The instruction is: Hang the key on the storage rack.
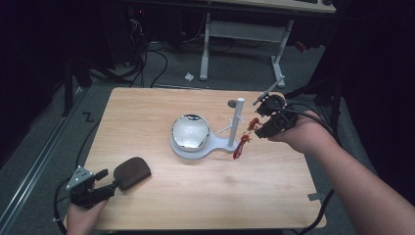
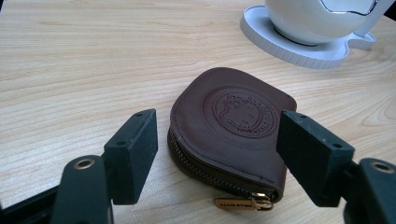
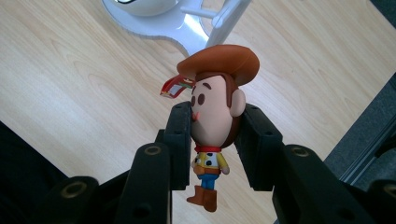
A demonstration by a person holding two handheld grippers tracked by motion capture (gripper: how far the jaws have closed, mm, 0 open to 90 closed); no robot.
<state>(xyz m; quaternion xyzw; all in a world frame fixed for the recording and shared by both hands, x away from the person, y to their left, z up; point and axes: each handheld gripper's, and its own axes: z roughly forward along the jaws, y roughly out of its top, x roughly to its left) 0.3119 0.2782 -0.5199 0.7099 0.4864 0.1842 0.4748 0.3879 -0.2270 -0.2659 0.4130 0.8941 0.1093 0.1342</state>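
Observation:
My right gripper (image 3: 218,113) is shut on the head of a small cowboy figure (image 3: 215,100) with a brown hat, held above the table. In the high view this gripper (image 1: 257,128) is just right of the white post (image 1: 238,115), and the figure's red strap (image 1: 241,146) dangles beside the stand's base (image 1: 215,145). A shiny round bowl (image 1: 191,131) sits on that base. At the near left, my left gripper (image 1: 108,182) stands open beside a brown leather zip pouch (image 1: 131,172). In the left gripper view the pouch (image 2: 233,116) lies flat between the two apart jaws.
A small grey disc (image 1: 232,103) lies on the wooden table (image 1: 161,205) behind the post. Beyond the far edge, a white desk frame (image 1: 205,49) and cables stand on the floor. A bit of tape (image 1: 315,197) marks the right edge.

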